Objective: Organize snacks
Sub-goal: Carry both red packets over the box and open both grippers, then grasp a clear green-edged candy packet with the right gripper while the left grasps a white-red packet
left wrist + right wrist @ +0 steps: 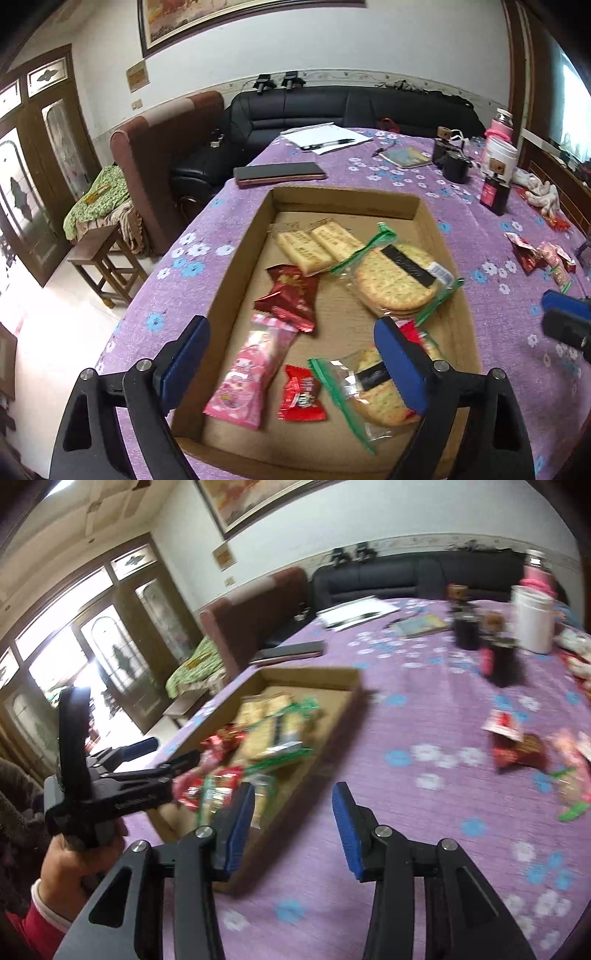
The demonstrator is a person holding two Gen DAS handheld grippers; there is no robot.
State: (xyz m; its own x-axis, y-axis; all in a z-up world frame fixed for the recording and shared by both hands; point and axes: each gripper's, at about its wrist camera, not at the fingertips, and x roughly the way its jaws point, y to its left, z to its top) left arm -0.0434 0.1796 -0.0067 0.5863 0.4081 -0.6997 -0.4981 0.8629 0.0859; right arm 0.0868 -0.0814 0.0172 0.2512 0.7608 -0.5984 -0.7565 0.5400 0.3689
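Observation:
A shallow cardboard box lies on the purple flowered tablecloth. Inside are two biscuit packs, a green-edged bag of round crackers, a dark red packet, a pink packet, a small red packet and a second cracker bag. My left gripper hangs open over the box's near end, holding nothing. My right gripper is open and empty above the cloth, just right of the box. Loose snack packets lie on the cloth to the right.
Beyond the box lie a dark phone case, papers with a pen and a small booklet. A black cup, a white jar and a dark bottle stand at the back right. The table's edge runs just left of the box.

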